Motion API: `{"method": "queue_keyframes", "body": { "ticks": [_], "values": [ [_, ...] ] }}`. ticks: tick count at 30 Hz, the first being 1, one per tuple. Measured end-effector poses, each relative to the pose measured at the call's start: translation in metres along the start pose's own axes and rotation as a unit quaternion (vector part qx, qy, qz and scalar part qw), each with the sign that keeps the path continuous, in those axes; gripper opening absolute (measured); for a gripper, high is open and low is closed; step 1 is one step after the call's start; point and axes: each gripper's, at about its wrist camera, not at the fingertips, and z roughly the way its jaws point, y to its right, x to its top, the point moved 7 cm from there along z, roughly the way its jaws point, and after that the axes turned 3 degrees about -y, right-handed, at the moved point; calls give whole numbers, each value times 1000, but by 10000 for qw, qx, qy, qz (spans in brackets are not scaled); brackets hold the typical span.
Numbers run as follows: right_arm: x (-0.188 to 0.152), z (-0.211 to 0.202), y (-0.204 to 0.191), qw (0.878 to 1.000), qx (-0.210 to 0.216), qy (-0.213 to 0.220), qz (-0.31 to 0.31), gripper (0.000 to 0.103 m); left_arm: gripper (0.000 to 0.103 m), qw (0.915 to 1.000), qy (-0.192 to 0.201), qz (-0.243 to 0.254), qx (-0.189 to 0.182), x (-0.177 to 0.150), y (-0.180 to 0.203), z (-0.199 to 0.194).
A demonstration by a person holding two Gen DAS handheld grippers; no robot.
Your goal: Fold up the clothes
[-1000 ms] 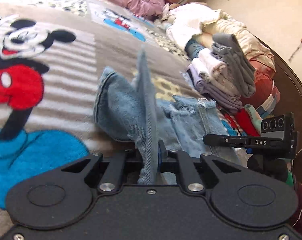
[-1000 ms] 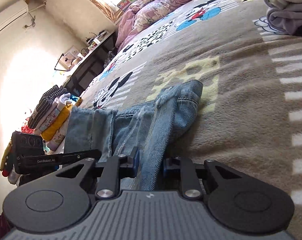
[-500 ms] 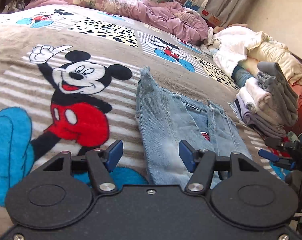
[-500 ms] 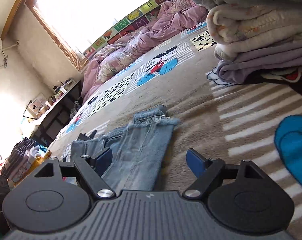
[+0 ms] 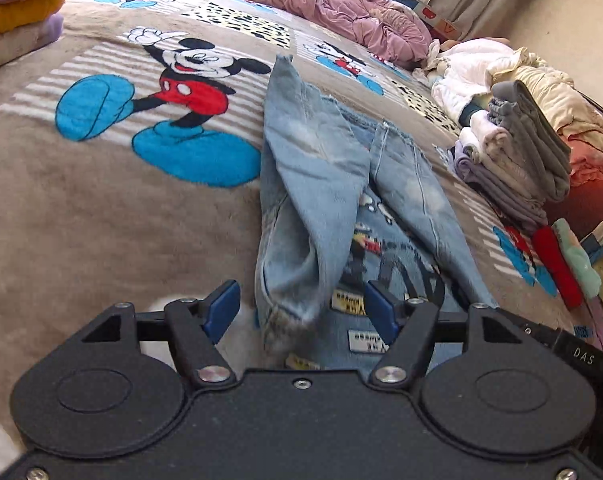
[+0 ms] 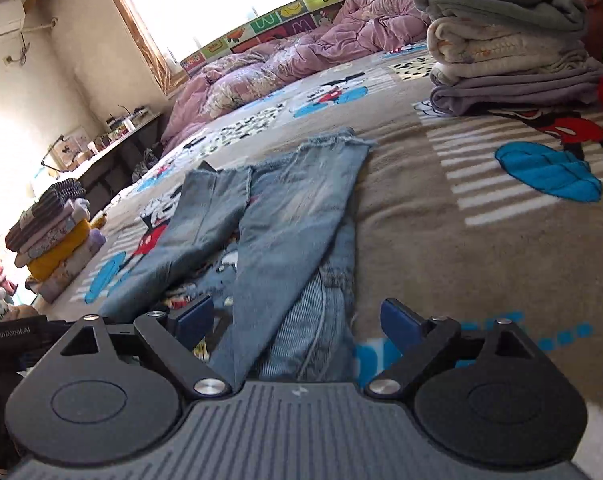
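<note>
The jeans (image 5: 313,184) lie flat on the blanket (image 5: 113,216) that covers the bed, both legs folded up over the body of the garment, their frayed hems pointing toward the far edge of the bed where the pink quilt (image 5: 341,4) is bunched. The left gripper (image 5: 301,312) has just been opening; its fingers (image 5: 221,308) now stand wide apart and hold nothing — the near fold of the left leg lies between and just ahead of them, touching neither blue pad. The right gripper (image 6: 297,320) has likewise just been opening and stands wide; the right leg and the ribbed waistband beneath it lie between its fingers (image 6: 397,320), nearer the left pad, clear of both as far as the view shows. A stack (image 6: 501,36) of folded grey, cream and lilac clothes sits toward the bed's right edge, well apart from the jeans, and a second pile (image 6: 53,236) stands near the left edge.
</note>
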Motion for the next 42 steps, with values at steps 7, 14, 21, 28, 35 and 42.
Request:
{"method": "queue_keyframes", "body": {
  "ticks": [7, 14, 21, 28, 35, 42],
  "values": [
    [-51, -23, -6, 9981, -24, -127, 604, 82, 38, 9995, -11, -321, -27, -41, 20, -4],
    [-40, -28, -24, 9970, 576, 423, 307, 19, 4, 9970, 666, -266, -273, -52, 13, -26],
    [-64, -34, -20, 9999, 71, -99, -96, 49, 49, 9966, 151, -610, -526, -67, 1, -22],
    [-62, -53, -25, 9968, -438, 445, -494, 79, 51, 9987, 502, -129, -18, -61, 12, -31],
    [-39, -40, -23, 9952, -306, 748, -547, 81, 52, 9967, 812, -34, 53, -41, 3, -35],
    [-18, -23, -19, 9964, 111, 802, -231, 80, 52, 9962, 716, 77, -490, 9, -6, -44]
  ]
}}
